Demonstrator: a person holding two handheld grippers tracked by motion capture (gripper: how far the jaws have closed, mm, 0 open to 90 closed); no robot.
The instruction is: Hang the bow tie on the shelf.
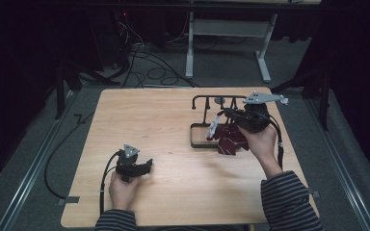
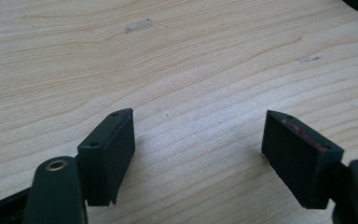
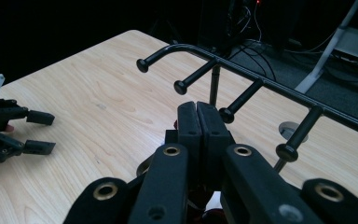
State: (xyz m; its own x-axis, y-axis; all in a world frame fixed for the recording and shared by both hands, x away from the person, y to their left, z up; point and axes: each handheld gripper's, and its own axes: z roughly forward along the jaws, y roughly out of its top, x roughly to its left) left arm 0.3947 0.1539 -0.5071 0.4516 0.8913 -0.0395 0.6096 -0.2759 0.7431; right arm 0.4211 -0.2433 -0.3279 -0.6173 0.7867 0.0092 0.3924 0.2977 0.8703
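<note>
A black wire rack (image 1: 207, 98) with a row of knob-tipped pegs (image 3: 242, 99) stands at the table's far right. My right gripper (image 1: 221, 114) is held just in front of it, with its jaws pressed together (image 3: 196, 105) and pointing at the pegs. A dark red patterned cloth (image 1: 230, 139) with a white strip hangs under those jaws, over the rack's base, and seems pinched by them. My left gripper (image 1: 148, 166) rests low over the near left of the wooden table (image 1: 173, 120). Its jaws stand wide apart (image 2: 198, 126) with bare wood between them, and it also appears far off in the right gripper view (image 3: 51, 133).
A round grey grommet (image 3: 291, 130) sits in the tabletop behind the rack. Each gripper trails a black cable (image 1: 107, 168). Beyond the table's far edge, loose cables lie on the floor beside a grey desk frame (image 1: 191, 43).
</note>
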